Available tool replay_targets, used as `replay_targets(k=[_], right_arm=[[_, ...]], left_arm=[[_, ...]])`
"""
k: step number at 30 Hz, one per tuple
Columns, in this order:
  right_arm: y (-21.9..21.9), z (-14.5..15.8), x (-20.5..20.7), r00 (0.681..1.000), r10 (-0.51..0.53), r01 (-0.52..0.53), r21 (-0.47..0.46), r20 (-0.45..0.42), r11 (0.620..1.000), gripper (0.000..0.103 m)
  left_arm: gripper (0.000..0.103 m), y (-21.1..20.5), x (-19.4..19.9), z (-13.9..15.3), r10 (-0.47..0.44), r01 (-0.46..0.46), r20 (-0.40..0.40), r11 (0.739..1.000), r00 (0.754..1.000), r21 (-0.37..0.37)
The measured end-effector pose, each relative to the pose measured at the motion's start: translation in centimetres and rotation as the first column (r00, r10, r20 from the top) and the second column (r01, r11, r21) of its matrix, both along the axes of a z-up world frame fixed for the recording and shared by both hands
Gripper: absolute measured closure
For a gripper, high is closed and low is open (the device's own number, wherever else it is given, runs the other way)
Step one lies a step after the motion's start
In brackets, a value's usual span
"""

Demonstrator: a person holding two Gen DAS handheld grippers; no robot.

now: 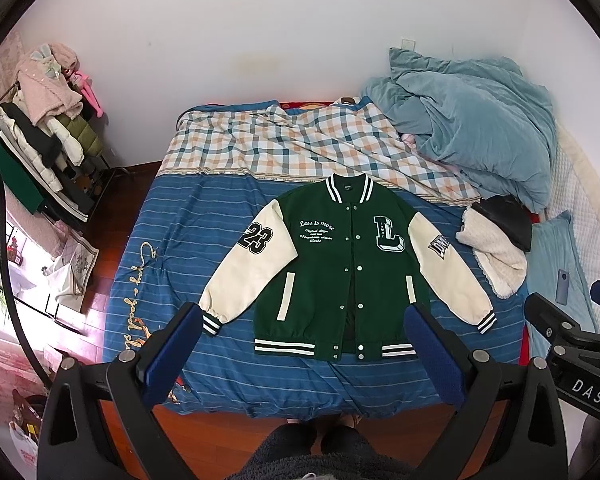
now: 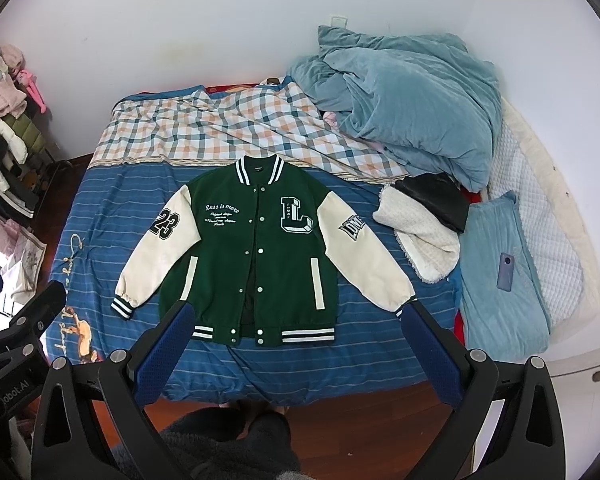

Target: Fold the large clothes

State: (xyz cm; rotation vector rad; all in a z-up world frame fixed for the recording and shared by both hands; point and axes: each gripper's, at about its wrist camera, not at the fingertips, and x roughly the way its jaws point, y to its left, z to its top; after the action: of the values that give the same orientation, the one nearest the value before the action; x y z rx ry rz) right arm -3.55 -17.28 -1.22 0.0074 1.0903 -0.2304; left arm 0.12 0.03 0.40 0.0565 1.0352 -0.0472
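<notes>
A green varsity jacket (image 1: 332, 264) with cream sleeves lies flat, front up, on the blue striped bedsheet (image 1: 172, 248); it also shows in the right wrist view (image 2: 256, 256). Its sleeves spread out to both sides and the collar points to the wall. My left gripper (image 1: 304, 320) is open and empty, held high above the jacket's hem. My right gripper (image 2: 296, 316) is open and empty, also above the hem. The right gripper shows at the right edge of the left wrist view (image 1: 572, 332).
A crumpled light blue duvet (image 2: 412, 112) and a plaid quilt (image 2: 228, 128) lie at the bed's head. A white fleece garment (image 2: 424, 236), a black item (image 2: 436, 200) and a phone (image 2: 505, 266) on a blue pillow lie right of the jacket. A clothes rack (image 1: 44, 136) stands left.
</notes>
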Motion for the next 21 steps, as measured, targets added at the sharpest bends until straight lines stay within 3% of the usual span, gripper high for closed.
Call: replay_targets(k=[21], right_arm=[[0.6, 0.9, 1.1, 0.999, -0.032, 0.032, 0.007, 0.005, 0.999, 0.000]], left_arm=[[0.000, 1.4, 1.0, -0.6, -0.023, 0.024, 0.038, 1.000, 0.999, -0.014]])
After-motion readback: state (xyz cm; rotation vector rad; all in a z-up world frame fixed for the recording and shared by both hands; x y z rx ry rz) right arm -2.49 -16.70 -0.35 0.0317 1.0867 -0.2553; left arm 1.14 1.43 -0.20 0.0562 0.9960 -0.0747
